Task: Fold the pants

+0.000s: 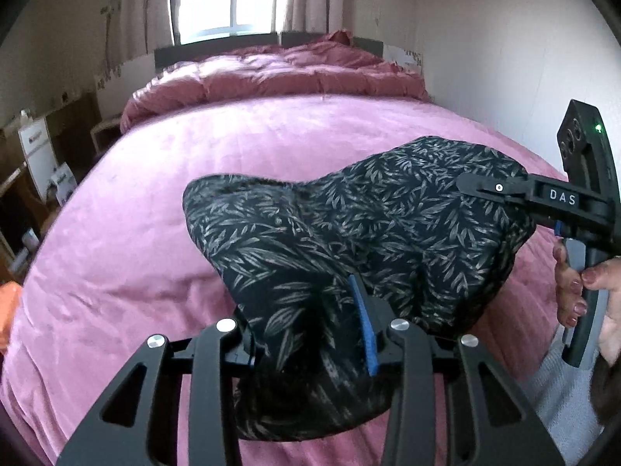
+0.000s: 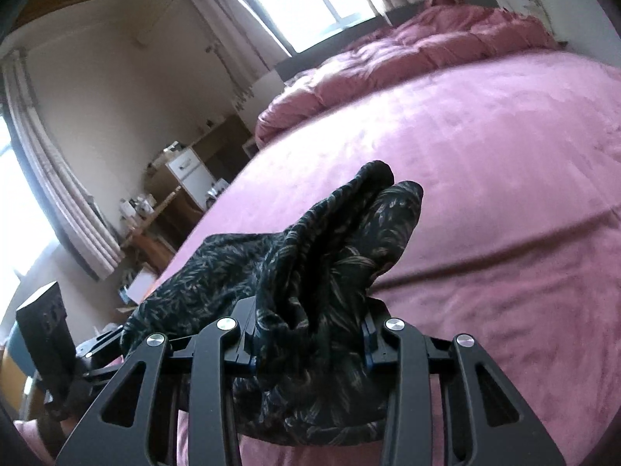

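Across the pink bedspread (image 1: 128,240), at the left of the left wrist view, saw only bare plush and, beyond its edge, a cluttered shelf (image 1: 39,163) against the wall. Farther up, found a rumpled pink comforter (image 1: 271,73) bunched at the head of the bed under a bright curtained window (image 1: 225,0).

Toward the middle, met the pants (image 1: 349,233), dark fabric with a pale leaf print, lifted off the bedspread and slung between the two tools. Found the left gripper (image 1: 310,334) pinching one bunched end of the pants, cloth filling the gap between its fingers and spilling down below them, a blue pad (image 1: 363,322) pressed against the cloth.

At the right of that view, caught the right gripper (image 1: 481,188) reaching in from the side, its tip laid on the far upper end of the pants, a bare hand (image 1: 582,291) wrapped round its handle.

Through the right wrist view, left to right: spotted the left gripper (image 2: 93,353) low at the edge, with the pants (image 2: 217,268) running toward it; could not tell its grip from here. At centre, found the right gripper (image 2: 310,330) clamped on a thick wad of the pants, folds standing up above the fingers and hanging beneath. Beyond, to the right, saw the bedspread (image 2: 485,194) and the comforter (image 2: 427,39).
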